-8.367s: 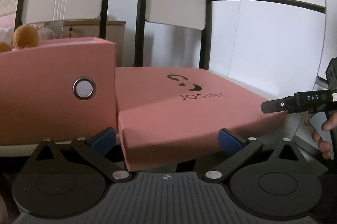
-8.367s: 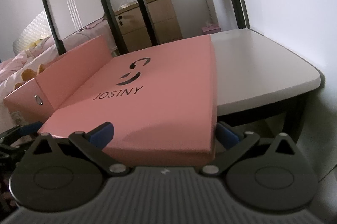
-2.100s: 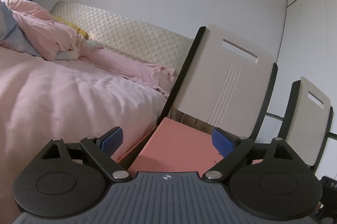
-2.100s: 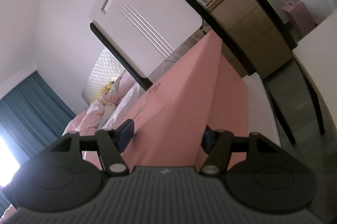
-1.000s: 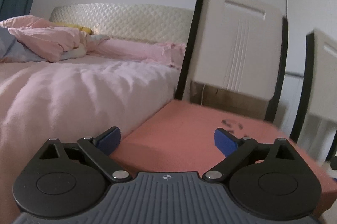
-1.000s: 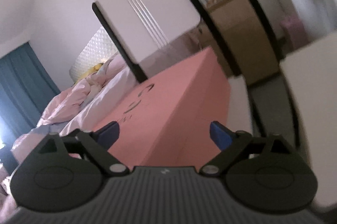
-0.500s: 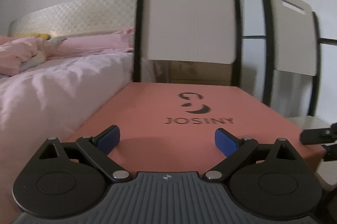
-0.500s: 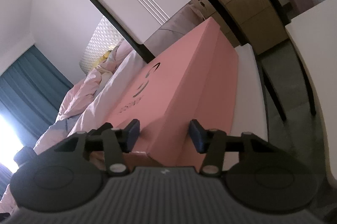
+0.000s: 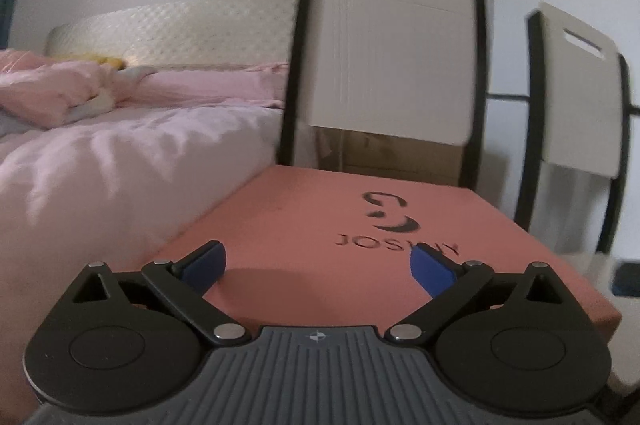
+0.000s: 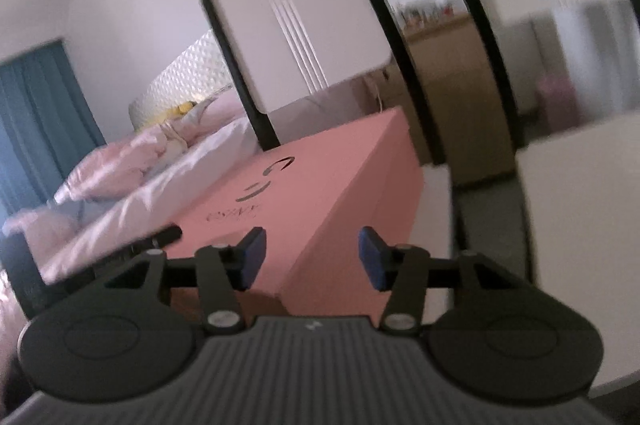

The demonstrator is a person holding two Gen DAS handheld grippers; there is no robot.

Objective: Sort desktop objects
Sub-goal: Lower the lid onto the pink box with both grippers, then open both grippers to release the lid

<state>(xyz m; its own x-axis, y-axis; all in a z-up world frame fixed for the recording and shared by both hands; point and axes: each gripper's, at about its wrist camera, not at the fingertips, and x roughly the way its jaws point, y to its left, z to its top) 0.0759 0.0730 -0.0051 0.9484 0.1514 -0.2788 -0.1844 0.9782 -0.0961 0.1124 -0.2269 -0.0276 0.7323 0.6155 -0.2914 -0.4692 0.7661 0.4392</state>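
Note:
A pink JOSINY box lid [image 9: 360,225] lies flat on a pink box on a chair seat. My left gripper [image 9: 320,267] is open and hovers just over the lid's near edge, casting a shadow on it. In the right wrist view the same lid [image 10: 320,181] shows from its right corner. My right gripper [image 10: 310,257] is half open with its fingers either side of that near corner, touching nothing that I can see. The left gripper [image 10: 120,253] shows as a dark blur at the lid's left.
A bed with pink bedding [image 9: 100,165] lies to the left. Two white chair backs with black frames [image 9: 392,65] stand behind the box. A second white seat [image 10: 580,225] is to the right, with a wooden cabinet [image 10: 452,85] behind.
Both grippers carried the lid from the right chair seat onto the pink box. The right gripper, shut on the lid's corner before, has opened somewhat. Both views have levelled out.

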